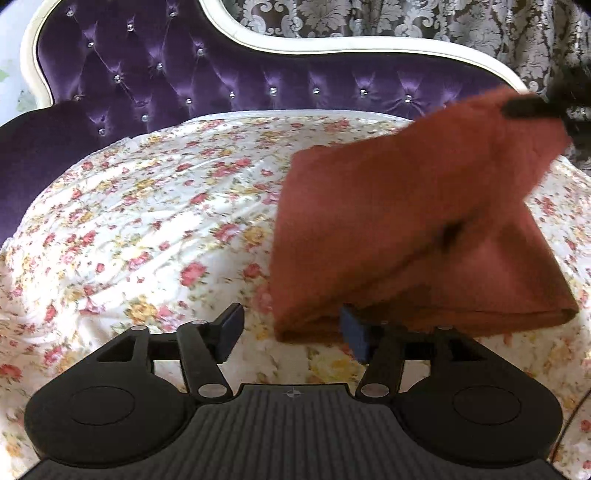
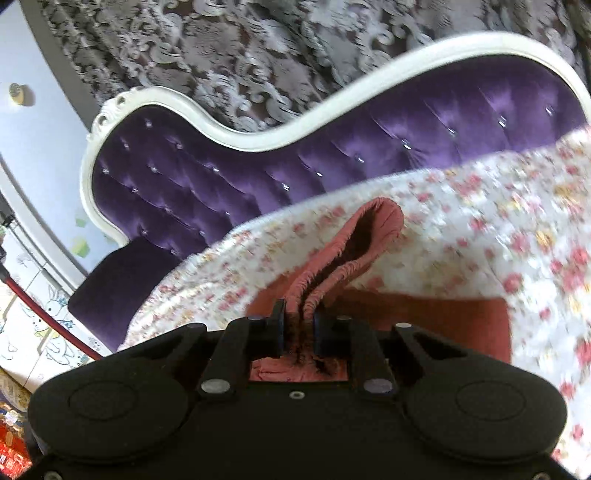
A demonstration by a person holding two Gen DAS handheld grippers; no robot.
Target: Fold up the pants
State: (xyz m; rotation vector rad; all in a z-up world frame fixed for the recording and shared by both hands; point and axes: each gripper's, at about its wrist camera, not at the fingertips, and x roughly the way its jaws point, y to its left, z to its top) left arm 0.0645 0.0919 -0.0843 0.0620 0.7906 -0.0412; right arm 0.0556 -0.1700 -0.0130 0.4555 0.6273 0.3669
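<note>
From the left wrist view, the floral bedspread [image 1: 155, 221] lies bare from nine to twelve o'clock, open for a pass; the rust pants [image 1: 424, 236], lifted at one o'clock, block twelve to three; the purple tufted headboard [image 1: 184, 74] walls the far edge at twelve; the patterned curtain [image 1: 406, 22] hangs behind.

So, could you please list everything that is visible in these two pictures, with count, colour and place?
Rust-red fabric pants: one, partly folded, right side of the bed, one end lifted.
Floral quilted bedspread: one, white with pink and yellow flowers, under the pants.
Purple tufted velvet headboard: one, white frame, behind the bed.
Grey damask curtain: one, behind the headboard.
Cartoon-decorated white cabinet: one, far left in the right wrist view.
Left claw: black, open, beside the pants' near edge.
Right claw: black, shut on the gathered waistband.
</note>
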